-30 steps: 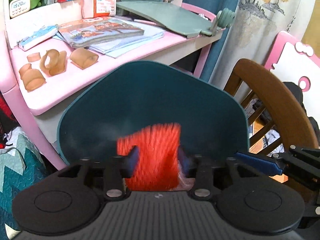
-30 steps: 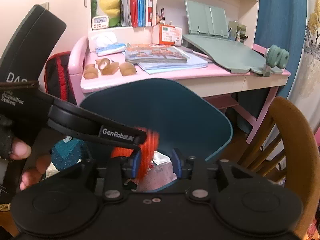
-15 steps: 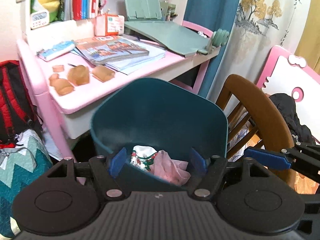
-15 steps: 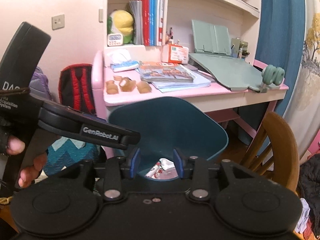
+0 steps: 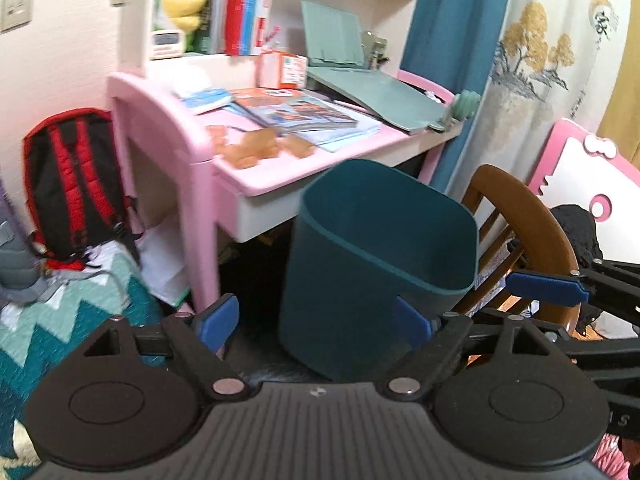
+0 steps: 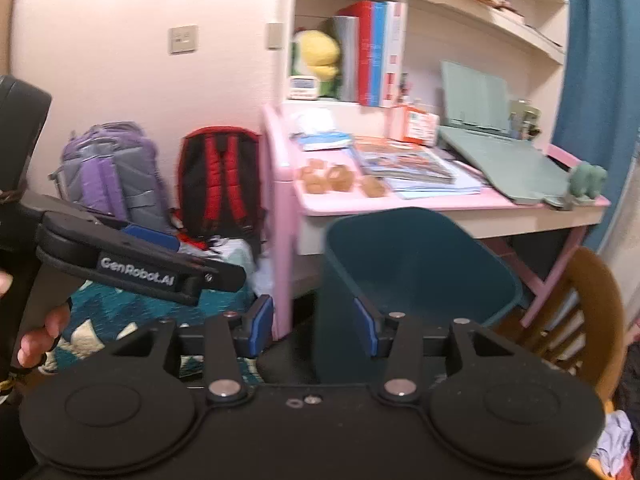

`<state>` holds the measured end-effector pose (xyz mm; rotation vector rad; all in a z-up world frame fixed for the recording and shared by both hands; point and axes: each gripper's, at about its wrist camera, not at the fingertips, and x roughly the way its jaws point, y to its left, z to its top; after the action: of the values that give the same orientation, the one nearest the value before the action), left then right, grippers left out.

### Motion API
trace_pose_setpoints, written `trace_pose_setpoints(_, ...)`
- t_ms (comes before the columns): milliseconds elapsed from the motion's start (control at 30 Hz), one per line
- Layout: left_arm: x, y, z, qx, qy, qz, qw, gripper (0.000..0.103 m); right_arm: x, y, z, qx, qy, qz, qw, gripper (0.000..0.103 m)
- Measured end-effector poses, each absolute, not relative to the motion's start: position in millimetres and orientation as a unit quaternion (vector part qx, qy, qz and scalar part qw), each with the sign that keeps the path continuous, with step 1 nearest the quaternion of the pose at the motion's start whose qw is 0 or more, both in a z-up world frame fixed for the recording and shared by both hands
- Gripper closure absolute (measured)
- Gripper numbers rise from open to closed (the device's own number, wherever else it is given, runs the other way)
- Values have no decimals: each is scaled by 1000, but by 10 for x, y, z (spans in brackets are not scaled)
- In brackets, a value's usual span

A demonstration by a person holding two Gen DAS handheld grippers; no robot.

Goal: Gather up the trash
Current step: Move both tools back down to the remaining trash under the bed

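A dark teal trash bin point(image 5: 376, 264) stands on the floor in front of a pink desk point(image 5: 256, 176); it also shows in the right wrist view point(image 6: 404, 280). Its contents are hidden from here. My left gripper point(image 5: 316, 322) is open and empty, held back from the bin's near side. My right gripper point(image 6: 314, 326) is open and empty, just left of the bin's near wall. The left gripper shows in the right wrist view point(image 6: 136, 268), and the right gripper's blue fingertip point(image 5: 544, 286) shows in the left wrist view. Several amber wrappers point(image 6: 340, 180) lie on the desk.
Books point(image 6: 404, 164) and a green stand point(image 6: 500, 152) lie on the desk. A red backpack point(image 6: 220, 184) and a purple one point(image 6: 112, 176) lean on the wall. A wooden chair point(image 5: 524, 220) stands right of the bin. A teal zigzag blanket point(image 5: 68, 320) lies at left.
The red item that the left gripper held over the bin is gone from it. Both grippers opened wider and pulled up and back; the bin now looks smaller and farther.
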<state>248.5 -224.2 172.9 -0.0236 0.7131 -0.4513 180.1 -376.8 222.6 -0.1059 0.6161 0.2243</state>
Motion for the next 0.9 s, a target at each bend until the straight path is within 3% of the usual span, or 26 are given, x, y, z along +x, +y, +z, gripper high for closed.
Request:
trace_pose_setpoints(133,2332,-1838,1667,-27,345,-198,917,6,1821,-3446,2144,-49,307,146,939,58)
trace_pose_setpoints(400,2159,-770,1223,-74,353,-131,924,0,2094,-2593,1602,-49,335,224,914,57)
trace_pose_setpoints(567,2115,-121,716,-69,362,-77,926,0,2248,-1985,1051,-55,361,281,888,56)
trace_pose_setpoints(900,2292,923,-653,-94,461,-5,883,0,2697,-996,-401,-46,515,295,803,56)
